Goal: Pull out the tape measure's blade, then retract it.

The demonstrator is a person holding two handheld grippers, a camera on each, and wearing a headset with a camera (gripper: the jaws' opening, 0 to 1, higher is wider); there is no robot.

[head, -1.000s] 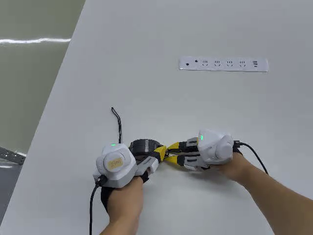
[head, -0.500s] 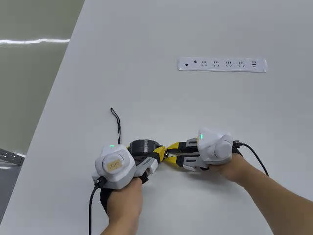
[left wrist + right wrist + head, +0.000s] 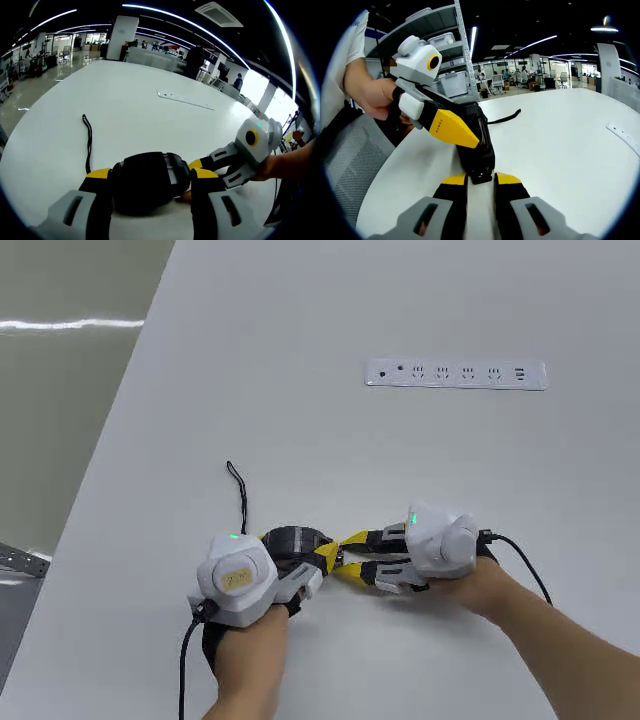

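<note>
Two fingers (image 3: 97,174) of left gripper (image 3: 150,176) pinch rounded black tape measure (image 3: 293,543); right gripper (image 3: 480,182) flanks its mouth, grip unclear.

Left tongs (image 3: 295,545) and right tongs (image 3: 348,554): white faceted housings with green lights, grey jaws tipped yellow, each trailing a black cable (image 3: 520,562); tan label (image 3: 237,578) on the left housing; white sleeve (image 3: 359,27).

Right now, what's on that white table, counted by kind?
Tape measure: 1
Power strip: 1
Handheld grippers: 2 (left gripper, right gripper)
Total: 4
</note>
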